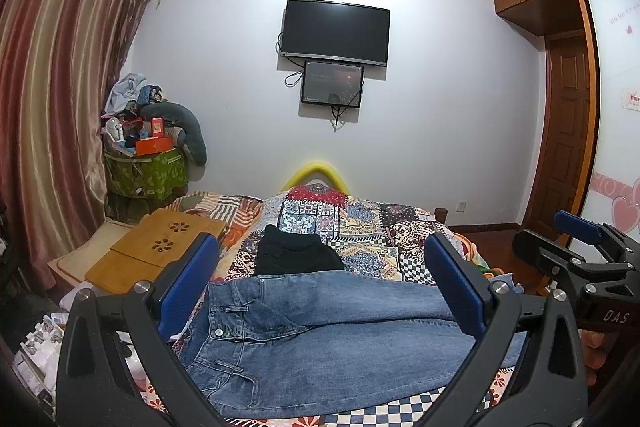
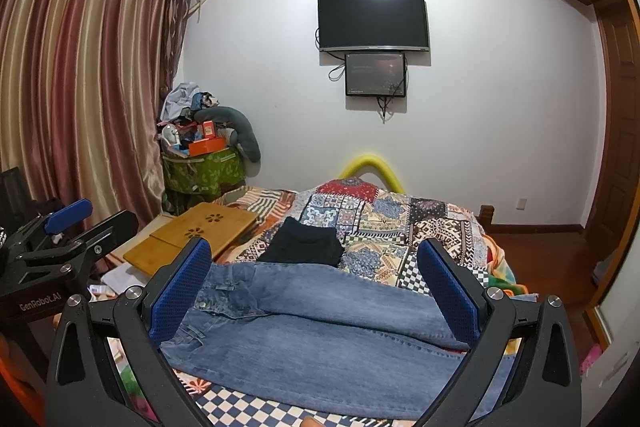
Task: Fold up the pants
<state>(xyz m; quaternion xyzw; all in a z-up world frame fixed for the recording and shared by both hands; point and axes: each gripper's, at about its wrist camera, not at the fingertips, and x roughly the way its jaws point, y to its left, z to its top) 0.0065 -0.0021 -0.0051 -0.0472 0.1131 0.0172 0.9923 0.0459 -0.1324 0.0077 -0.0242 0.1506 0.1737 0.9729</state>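
The blue jeans [image 1: 332,339] lie spread flat on the bed [image 1: 360,227], on its patchwork quilt, directly ahead of and below both hand-held grippers, with their long axis running across the view: the waistband, button and pockets sit toward the left, and the legs stretch away to the right, one leg lapping over the other. The left hand-held gripper [image 1: 326,291] hovers nearest the waistband end, so by my judgement it is the natural one for that end, while the right hand-held gripper [image 2: 316,291] faces more of the leg run and is better placed for the cuffs, which lie off to the right, partly hidden behind its right finger. Both hand-held grippers stand spread wide, blue pads [image 1: 188,283] far apart, holding nothing and touching no cloth; the denim is seen between the fingers only because it lies beneath them. A folded black garment [image 1: 298,255] rests on the quilt just beyond the jeans, touching or nearly touching their far edge. The first fold is not yet begun.
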